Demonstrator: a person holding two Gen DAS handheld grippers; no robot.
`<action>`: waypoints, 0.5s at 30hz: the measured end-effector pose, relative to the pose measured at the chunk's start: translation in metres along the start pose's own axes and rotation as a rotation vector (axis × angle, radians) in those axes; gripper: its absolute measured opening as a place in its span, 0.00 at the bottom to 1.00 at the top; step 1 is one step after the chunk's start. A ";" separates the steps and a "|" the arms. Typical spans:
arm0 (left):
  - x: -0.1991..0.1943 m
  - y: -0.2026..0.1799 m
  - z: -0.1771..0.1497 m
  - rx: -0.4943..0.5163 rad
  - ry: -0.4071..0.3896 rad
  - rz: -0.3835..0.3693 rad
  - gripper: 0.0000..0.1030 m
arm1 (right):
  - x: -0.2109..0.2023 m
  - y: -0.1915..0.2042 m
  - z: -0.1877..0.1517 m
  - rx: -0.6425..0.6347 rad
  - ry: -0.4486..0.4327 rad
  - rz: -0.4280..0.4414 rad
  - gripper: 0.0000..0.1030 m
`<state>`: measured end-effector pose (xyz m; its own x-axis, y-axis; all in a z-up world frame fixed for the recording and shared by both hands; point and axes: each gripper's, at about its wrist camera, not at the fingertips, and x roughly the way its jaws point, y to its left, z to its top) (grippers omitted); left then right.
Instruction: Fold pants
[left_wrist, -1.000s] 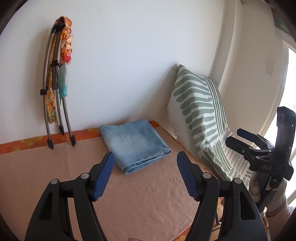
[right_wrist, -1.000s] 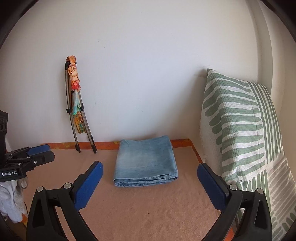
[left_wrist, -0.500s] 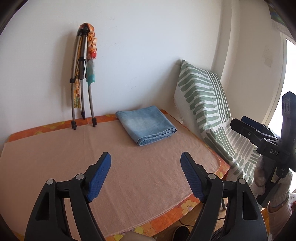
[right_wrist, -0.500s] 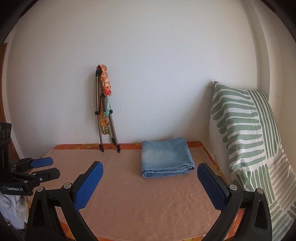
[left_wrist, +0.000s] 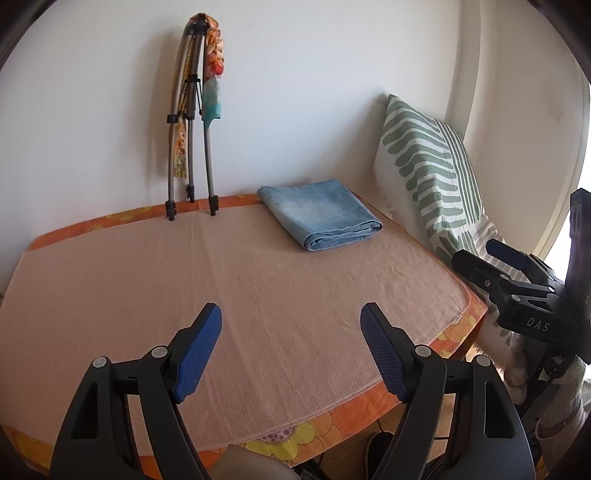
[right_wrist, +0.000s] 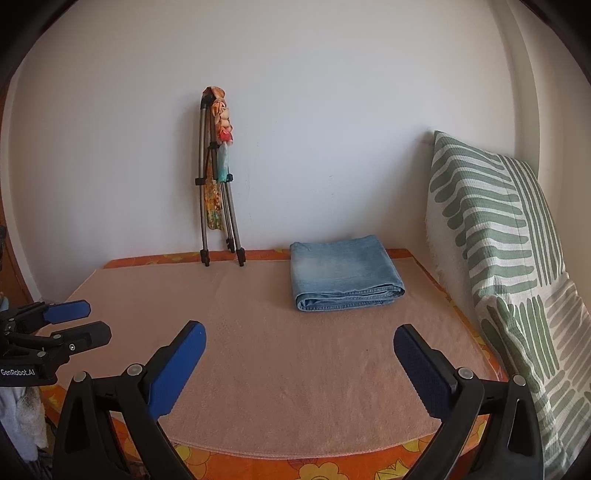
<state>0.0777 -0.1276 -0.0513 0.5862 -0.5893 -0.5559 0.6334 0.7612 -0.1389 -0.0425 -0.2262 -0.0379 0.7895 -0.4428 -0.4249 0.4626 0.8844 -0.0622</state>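
While the blue-padded fingers (left_wrist: 199, 347) of the left gripper (left_wrist: 291, 345) stand spread wide with nothing between them, they hang above the near part of the worktop (left_wrist: 458, 334), over the peach towel (left_wrist: 258, 295) that covers most of it. The right gripper (right_wrist: 299, 363) is the same — fingers (right_wrist: 421, 365) parted, holding nothing, poised above the towel's near edge. Each tool shows in the other's view: the right gripper (left_wrist: 506, 273) sits off the worktop's right side, and the left gripper (right_wrist: 55, 325) appears at the left edge of the right wrist view, its fingers apart there too.

Farther out, the pants (left_wrist: 321, 214) lie folded into a compact blue denim rectangle on the towel, toward the far right corner of the worktop, well apart from both grippers; the stacked folded edges face the cameras (right_wrist: 345, 273). An orange flowered cloth (right_wrist: 295, 465) shows around the towel's border.

Against the white wall (right_wrist: 332, 110) leans a folded metal stand (left_wrist: 190, 140) with colourful fabric hung on it — its feet rest on the worktop's back edge, left of the pants. To the right, a white cushion with green stripes (right_wrist: 498, 240) stands upright beside the worktop.
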 end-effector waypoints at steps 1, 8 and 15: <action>0.003 0.001 -0.003 -0.003 0.002 -0.004 0.75 | 0.005 -0.001 -0.003 0.010 0.004 0.000 1.00; 0.016 0.006 -0.014 0.027 0.032 0.012 0.75 | 0.033 -0.012 -0.017 0.047 0.037 -0.020 1.00; 0.027 0.024 -0.025 -0.021 0.083 0.023 0.75 | 0.054 -0.017 -0.028 0.058 0.080 -0.021 1.00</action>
<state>0.0962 -0.1181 -0.0906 0.5558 -0.5477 -0.6254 0.6090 0.7803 -0.1421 -0.0194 -0.2611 -0.0850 0.7457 -0.4454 -0.4954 0.5026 0.8643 -0.0206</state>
